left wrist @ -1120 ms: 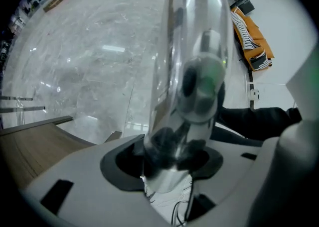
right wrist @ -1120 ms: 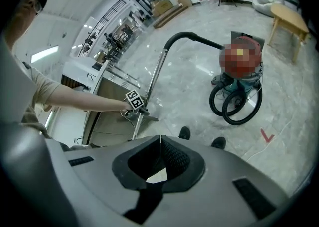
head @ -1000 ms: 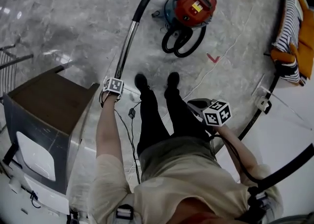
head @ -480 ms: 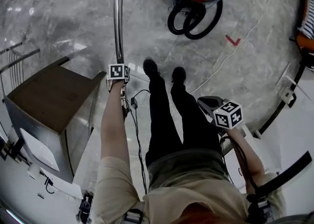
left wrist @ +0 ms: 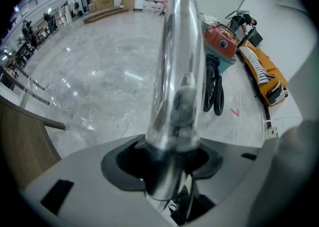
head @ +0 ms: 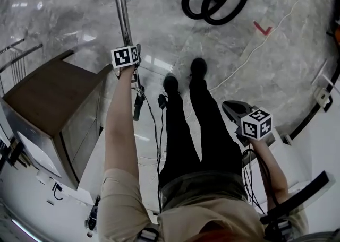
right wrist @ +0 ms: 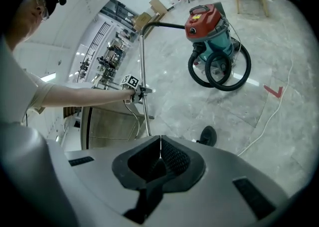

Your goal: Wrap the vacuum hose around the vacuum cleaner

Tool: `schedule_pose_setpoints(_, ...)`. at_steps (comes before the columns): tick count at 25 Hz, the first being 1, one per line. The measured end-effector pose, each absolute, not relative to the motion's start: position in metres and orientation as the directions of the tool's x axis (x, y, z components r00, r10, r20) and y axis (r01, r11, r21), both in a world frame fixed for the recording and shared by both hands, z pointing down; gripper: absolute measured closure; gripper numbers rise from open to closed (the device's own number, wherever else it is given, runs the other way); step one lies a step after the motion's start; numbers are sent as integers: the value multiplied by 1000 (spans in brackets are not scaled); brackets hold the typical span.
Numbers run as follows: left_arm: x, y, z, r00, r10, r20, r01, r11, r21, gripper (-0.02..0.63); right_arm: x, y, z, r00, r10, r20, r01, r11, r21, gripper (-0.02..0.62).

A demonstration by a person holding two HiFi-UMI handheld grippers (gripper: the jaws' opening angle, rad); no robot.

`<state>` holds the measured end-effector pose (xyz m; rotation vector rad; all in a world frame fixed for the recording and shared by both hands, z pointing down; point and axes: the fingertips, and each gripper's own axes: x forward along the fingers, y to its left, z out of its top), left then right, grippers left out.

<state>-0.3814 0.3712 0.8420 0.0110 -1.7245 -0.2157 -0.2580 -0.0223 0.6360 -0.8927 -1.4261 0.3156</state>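
The left gripper [left wrist: 172, 164] is clamped around the lower end of a shiny chrome metal wand tube [left wrist: 177, 71], which stands nearly upright a few steps out from the red-lidded, teal-bodied canister vacuum cleaner [right wrist: 209, 27]. The tube's black curved top leads back towards the vacuum cleaner's lid. The right gripper [right wrist: 159, 154] hangs low on the far side of the person's legs from the tube, its ribbed pads pressed together on nothing. The black ribbed vacuum hose [right wrist: 222, 71] lies in two slack loops on the grey marble floor [right wrist: 279, 136] against the front of the vacuum cleaner, not drawn around its body. By my reading the wrapping has hardly begun. Whether any hose runs behind the canister probably cannot be settled, since no view shows its back. The wand has yet to be brought in and the loops wound on.
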Motion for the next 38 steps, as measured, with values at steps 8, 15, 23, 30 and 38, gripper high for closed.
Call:
schedule_pose_setpoints(8, -393, 393, 848, -314, -76, 946, 169, 976, 135, 390, -172, -18, 653, 124, 656, 745, 266, 701, -662, 588)
schedule_pose_setpoints(15, -444, 377, 823, -474, -169, 864, 309, 887, 343, 384, -133, -6, 642, 33, 660, 751, 210, 730, -651, 588)
schedule_pose_setpoints(23, -469, 298, 829, -614, -253, 748, 320, 786, 529, 385, -116, -27, 643, 16, 673, 739, 194, 723, -663, 588)
schedule_pose_setpoints(30, -475, 227, 853, -652, -261, 712, 340, 738, 583, 385, -116, -69, 667, -40, 694, 719, 67, 719, -691, 588)
schedule_pose_setpoints(38, -489, 156, 846, -667, -293, 685, 433, 596, 676, 385, -117, -65, 667, -139, 779, 612, -66, 609, -790, 588)
